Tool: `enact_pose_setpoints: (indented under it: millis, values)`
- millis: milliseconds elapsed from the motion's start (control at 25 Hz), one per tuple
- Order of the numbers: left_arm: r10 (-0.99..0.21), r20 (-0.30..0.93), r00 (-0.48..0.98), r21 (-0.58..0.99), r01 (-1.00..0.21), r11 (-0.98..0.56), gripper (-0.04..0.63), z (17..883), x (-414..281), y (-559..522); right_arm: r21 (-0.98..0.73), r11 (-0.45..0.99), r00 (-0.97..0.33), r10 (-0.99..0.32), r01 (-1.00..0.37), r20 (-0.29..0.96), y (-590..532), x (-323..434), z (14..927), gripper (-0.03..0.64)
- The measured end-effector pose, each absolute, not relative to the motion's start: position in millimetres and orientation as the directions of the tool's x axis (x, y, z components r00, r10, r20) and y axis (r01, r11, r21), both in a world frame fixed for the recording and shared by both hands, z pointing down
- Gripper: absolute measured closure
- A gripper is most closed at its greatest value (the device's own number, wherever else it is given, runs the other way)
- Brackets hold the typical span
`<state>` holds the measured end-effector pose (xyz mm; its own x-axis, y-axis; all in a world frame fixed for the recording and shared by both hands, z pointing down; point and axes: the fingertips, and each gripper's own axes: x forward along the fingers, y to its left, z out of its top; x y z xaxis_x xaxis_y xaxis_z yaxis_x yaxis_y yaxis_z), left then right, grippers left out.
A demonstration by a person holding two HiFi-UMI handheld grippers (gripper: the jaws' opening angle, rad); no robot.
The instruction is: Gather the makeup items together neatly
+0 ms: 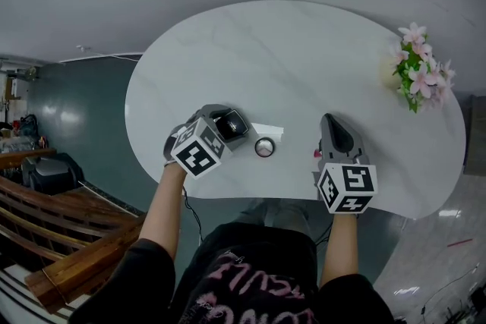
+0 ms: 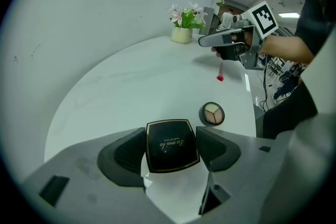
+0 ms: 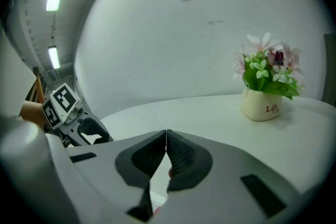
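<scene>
My left gripper [image 1: 230,125] is shut on a black square compact [image 2: 171,145] with gold edging and gold lettering on its lid; both pads press its sides just above the white table [image 1: 250,49]. To the right of it a round eyeshadow pot [image 1: 264,148] lies on the table, also seen as a tan three-shade eyeshadow pot [image 2: 212,113]. A slim pink item [image 2: 220,73] lies under my right gripper [image 1: 328,119], whose jaws are shut with nothing between them. Most of the pink item is hidden in the right gripper view.
A cream pot of pink flowers [image 1: 416,72] stands at the table's far right edge, and this flower pot [image 3: 261,105] is ahead of the right gripper. A small white flat piece [image 1: 271,133] lies beside the eyeshadow pot. Wooden slats [image 1: 68,231] are on the floor to the left.
</scene>
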<state>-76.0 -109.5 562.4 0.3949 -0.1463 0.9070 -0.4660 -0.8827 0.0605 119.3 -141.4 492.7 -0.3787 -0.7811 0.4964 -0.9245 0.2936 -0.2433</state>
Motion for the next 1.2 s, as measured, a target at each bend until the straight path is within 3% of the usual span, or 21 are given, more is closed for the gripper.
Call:
enact_pose_setpoints:
  millis: [200,520,880,1200]
  values:
    - [-0.107,0.911,0.399,0.078,-0.420,-0.904,0.292,563,-94,-85,-0.242,0.344,-0.420,-0.761,-0.907,0.494,-142,91,490,0.554]
    - [0.020,0.913,0.407,0.121,-0.225,-0.967,0.293,566,-98,-54,-0.234,0.377,-0.444,-0.743,-0.896,0.501,-139,65,491,0.554]
    - [0.127,0.916,0.380,0.148,-0.026,-0.989,0.291,572,-81,-42,-0.233,0.350,-0.421,-0.745,-0.907,0.517,-135,74,497,0.554]
    - [0.182,0.918,0.353,0.176,0.051,-0.983,0.293,579,-76,-41,-0.227,0.330,-0.401,-0.748,-0.916,0.530,-133,87,501,0.554]
